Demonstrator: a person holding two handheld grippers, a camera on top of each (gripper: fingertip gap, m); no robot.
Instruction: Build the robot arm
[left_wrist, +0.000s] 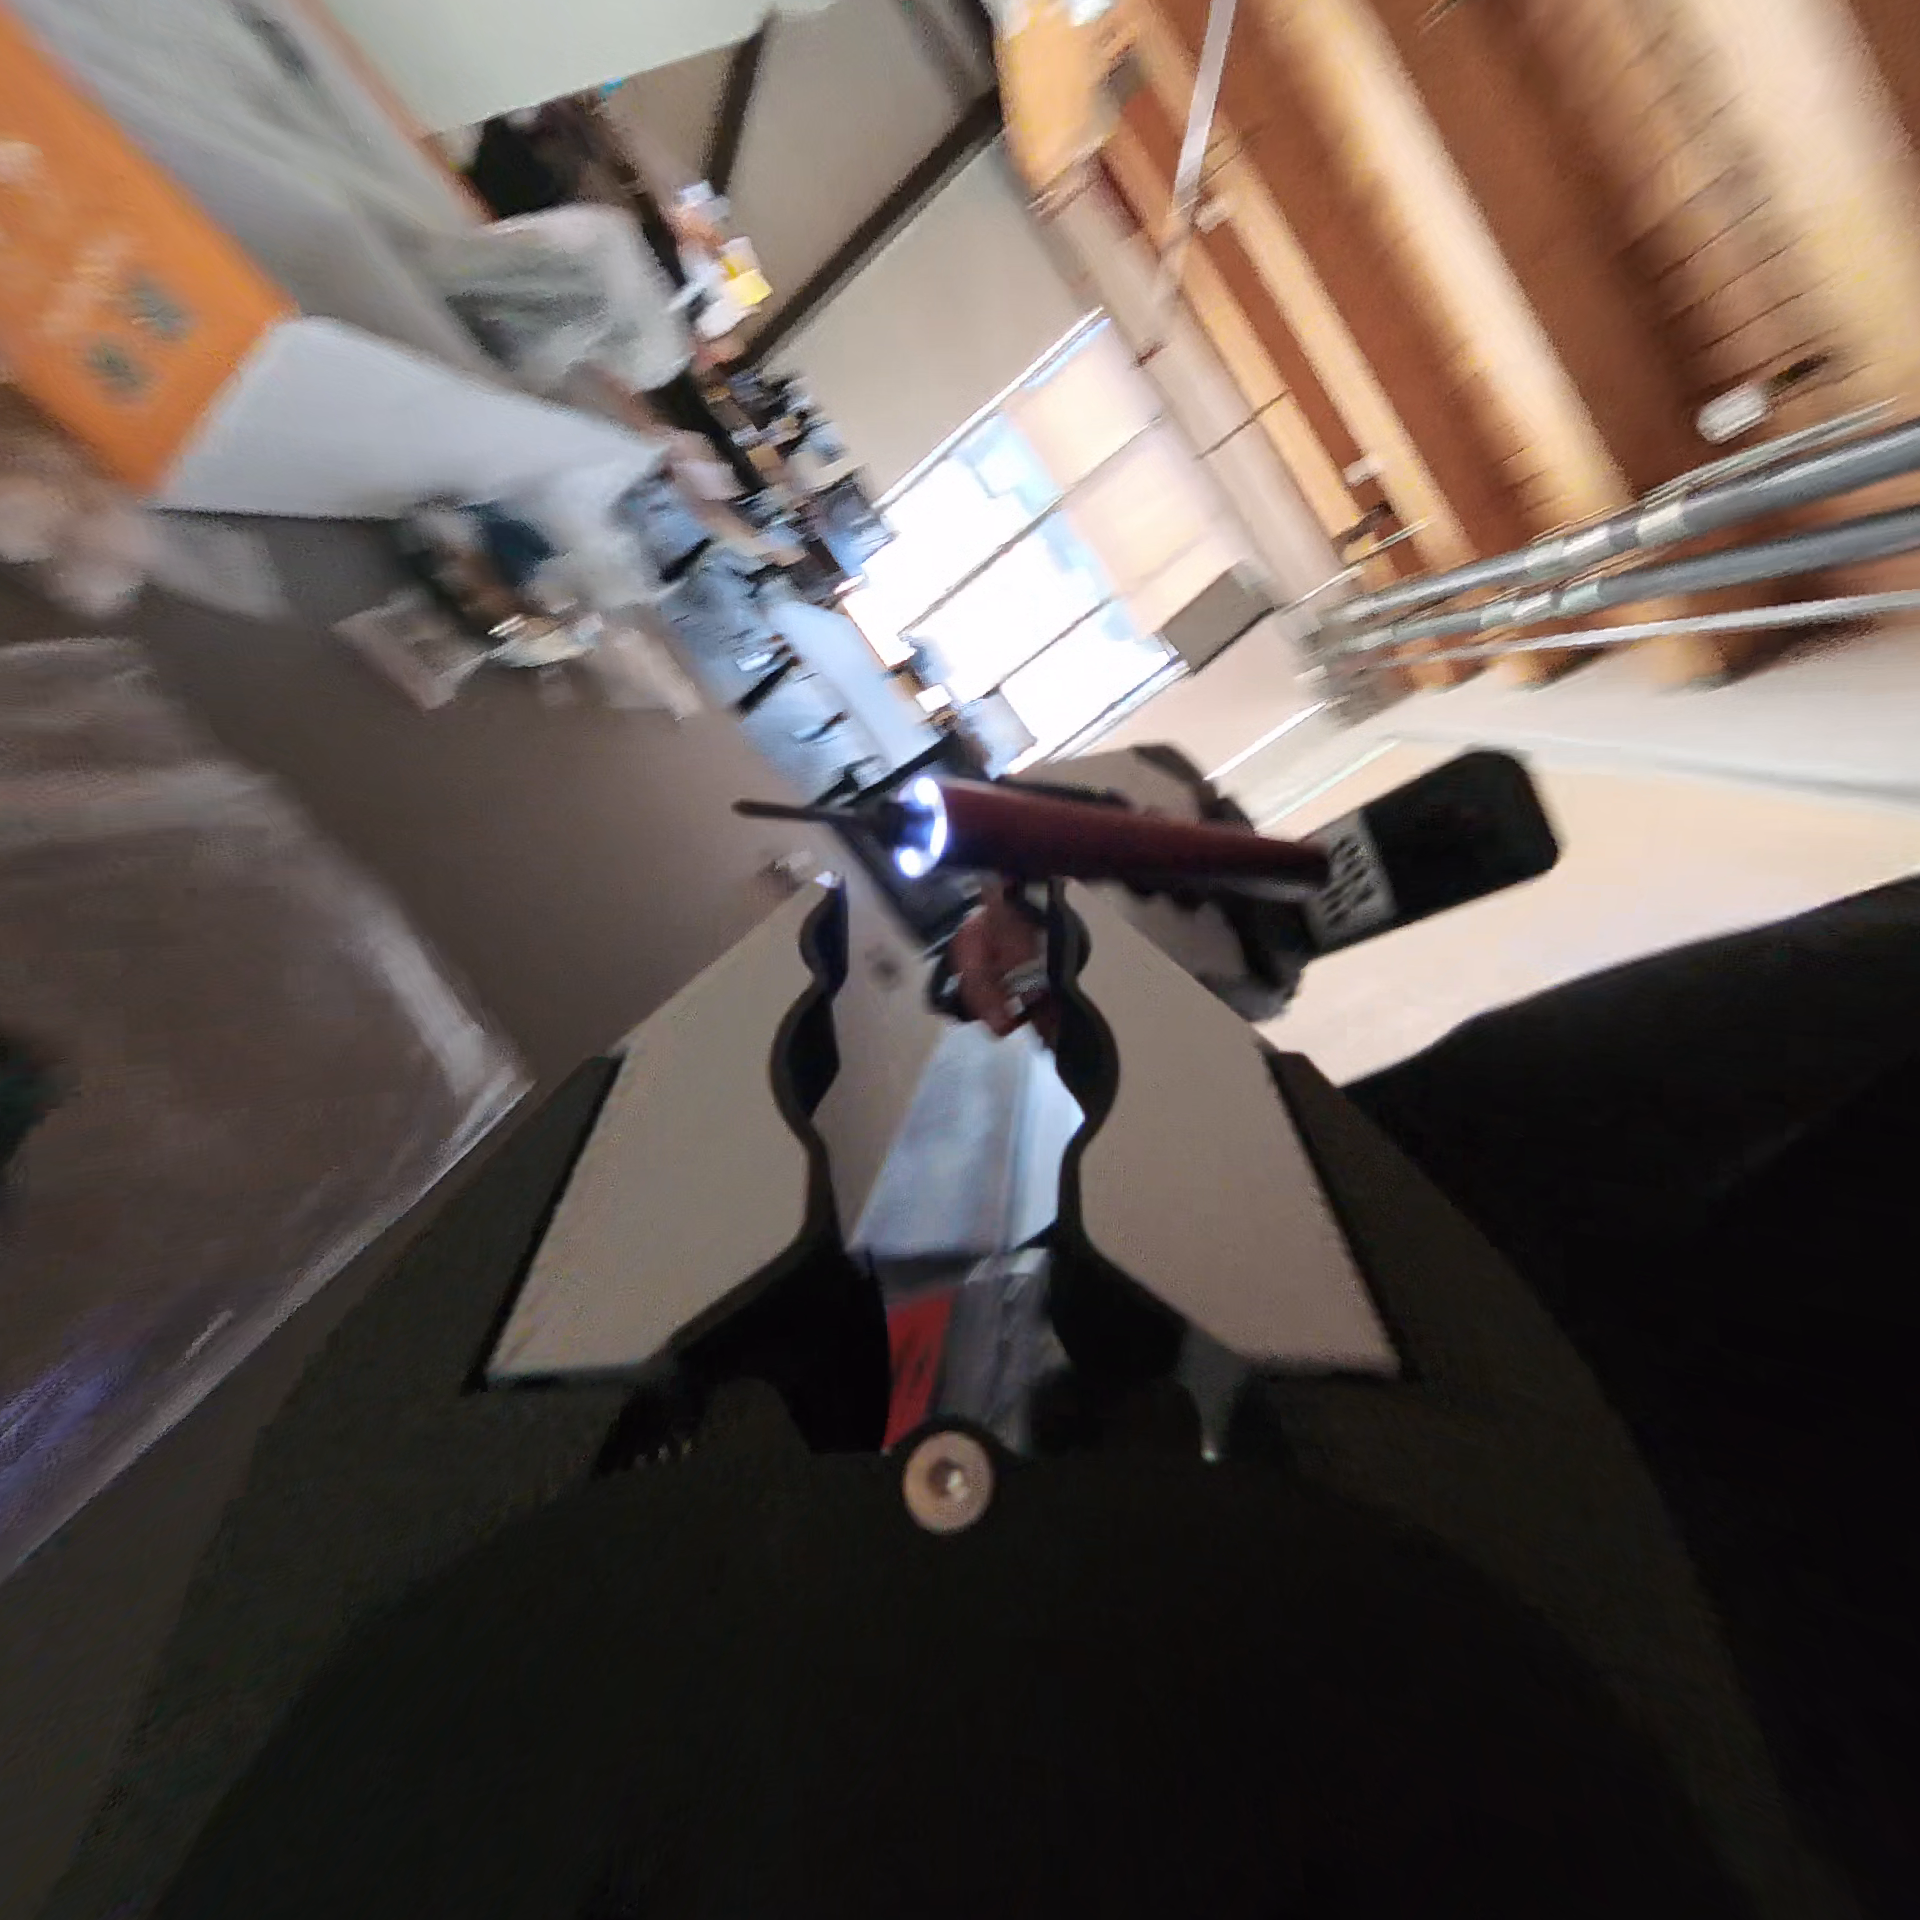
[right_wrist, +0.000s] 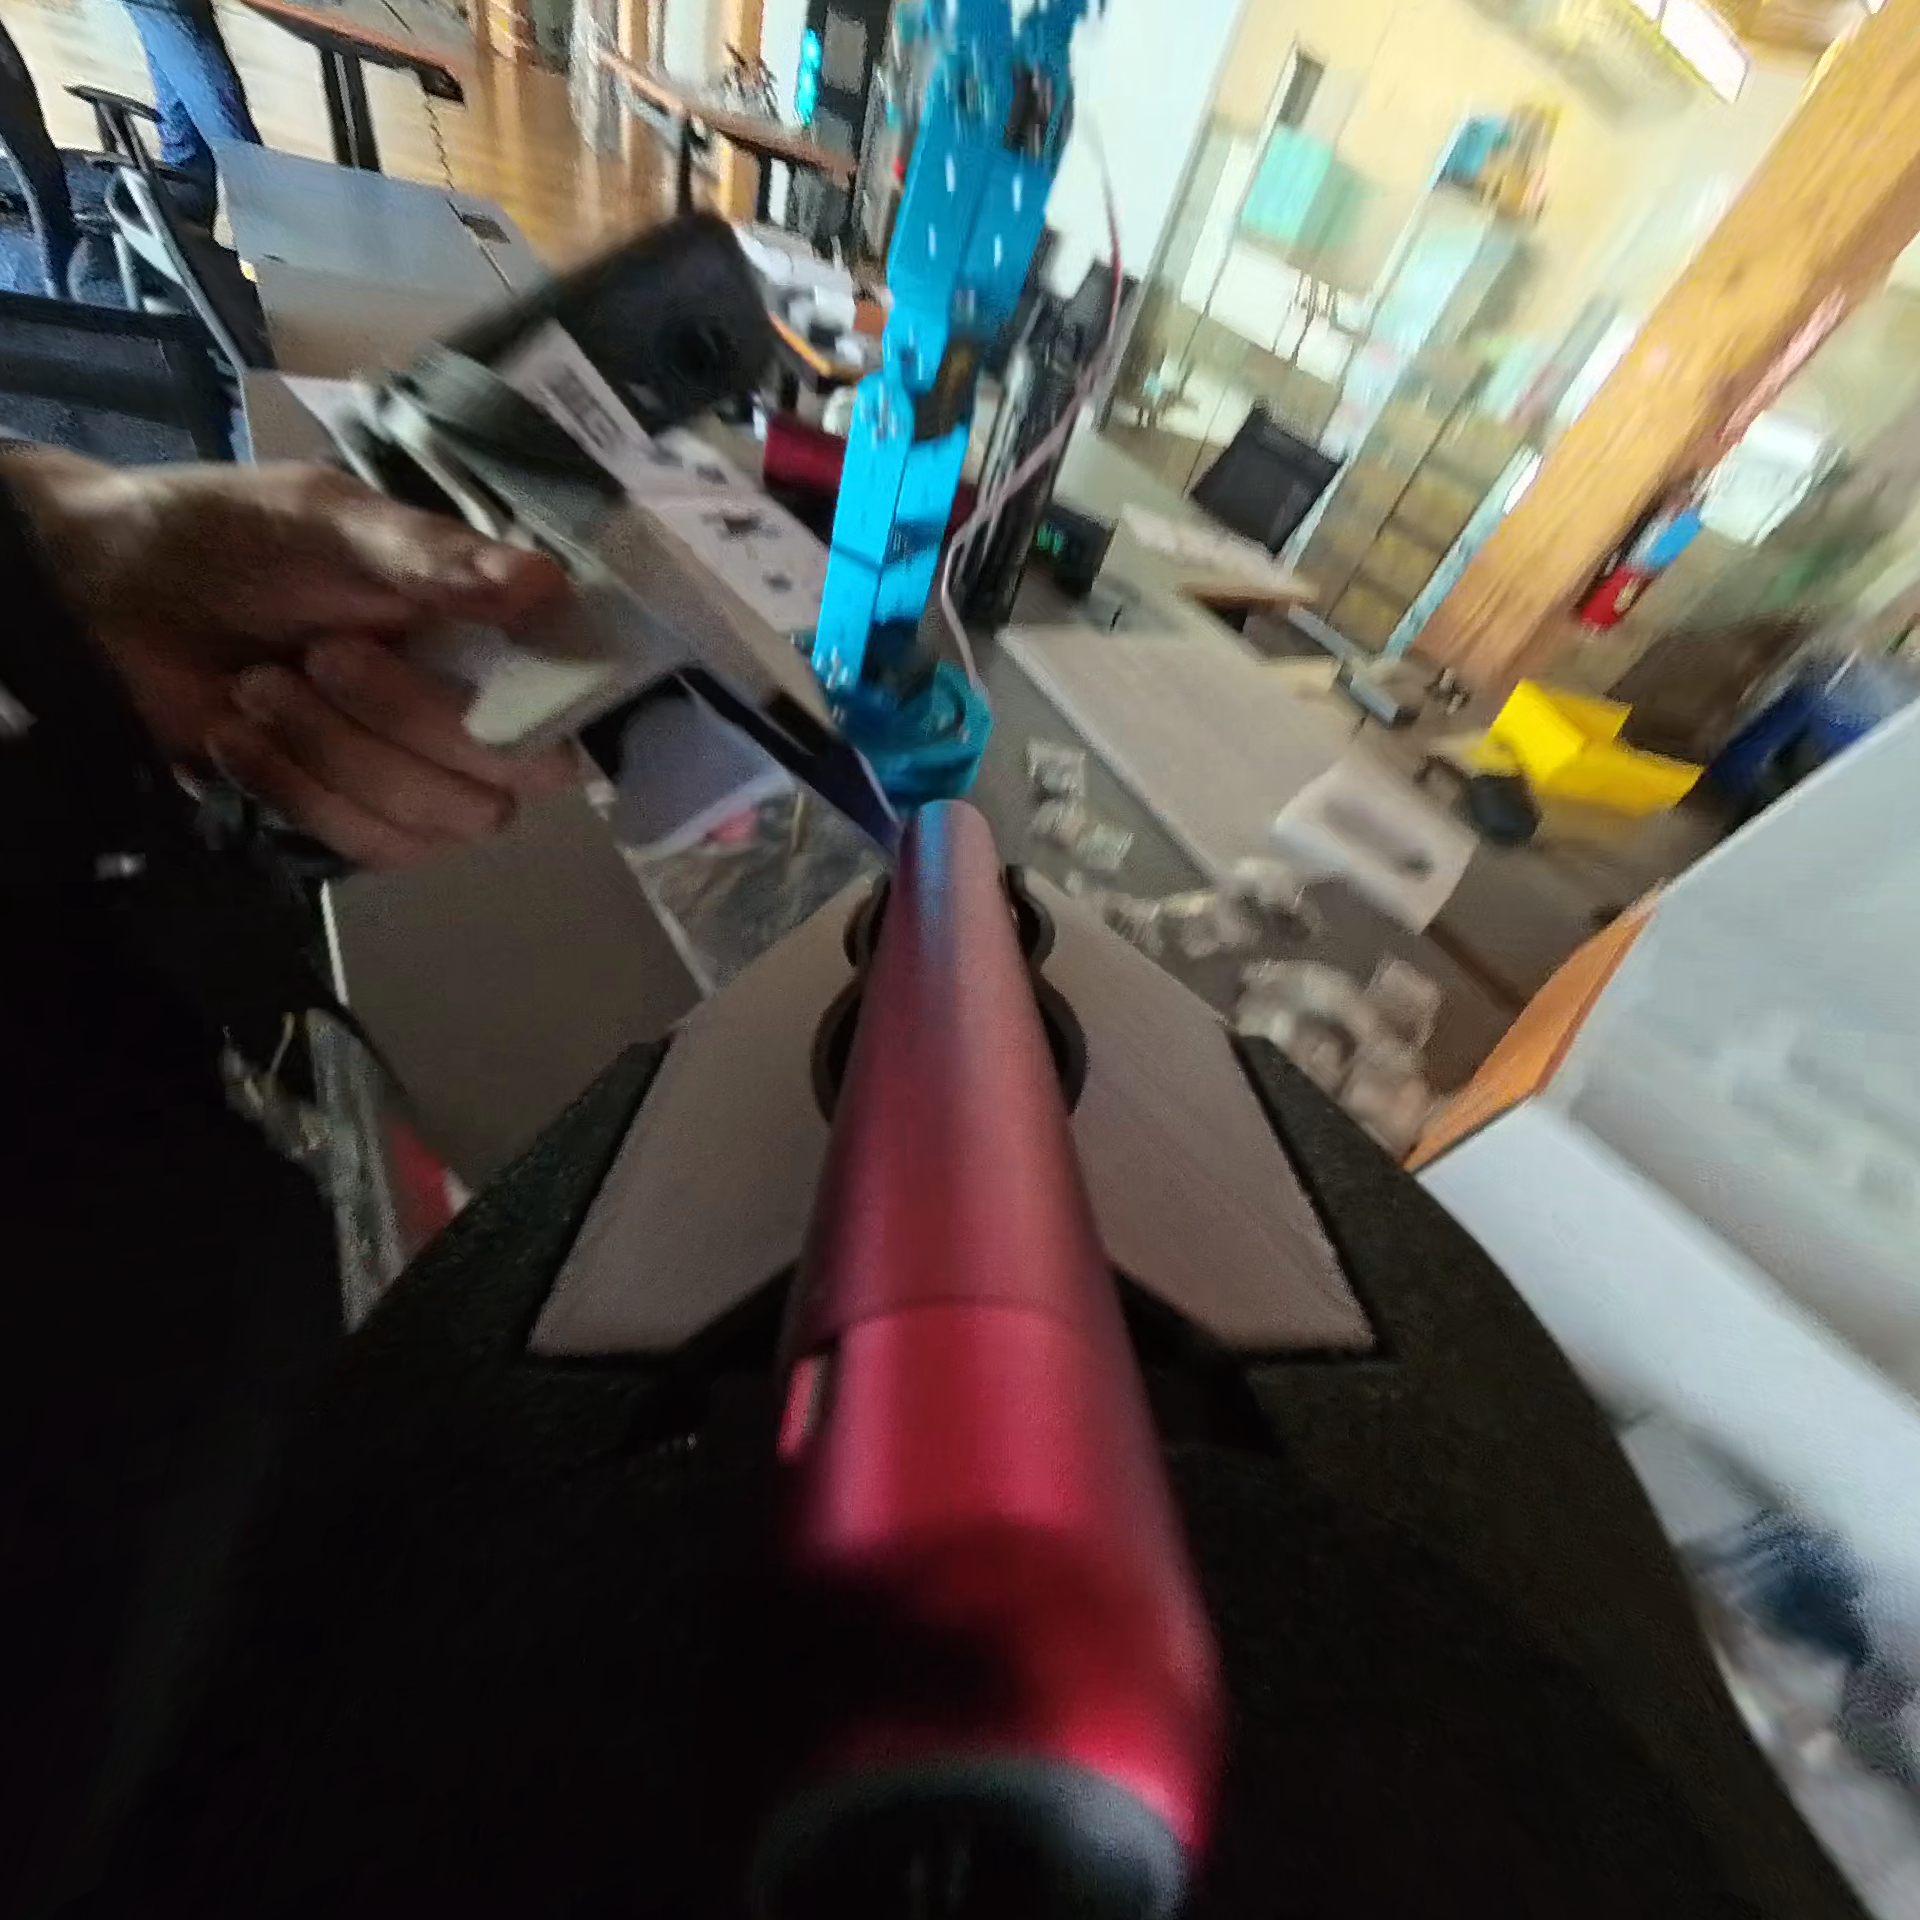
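My right gripper (right_wrist: 951, 899) is shut on a red cylindrical powered screwdriver (right_wrist: 935, 1299) that lies along its fingers and points forward. Its front end sits just below the round base of a blue robot arm (right_wrist: 925, 727). In the left wrist view the screwdriver (left_wrist: 1122, 836) crosses just beyond my left gripper (left_wrist: 940, 925), with its white lights on and its thin bit pointing left. The right gripper's black body (left_wrist: 1434, 852) is behind it. The left jaws stand apart. A shiny silvery thing (left_wrist: 966, 1143) with a red patch shows in the gap. I cannot tell if it is gripped.
A hand (right_wrist: 281, 644) holds the left gripper at the left. The blue arm (right_wrist: 935, 364) rises ahead. Small clear bags (right_wrist: 1195, 914) lie on the table, with a yellow bin (right_wrist: 1579, 748) beyond. A white board with an orange edge (right_wrist: 1714, 1039) is at the right. A person (left_wrist: 561, 281) stands far off. The grippers are tip to tip, or close to it.
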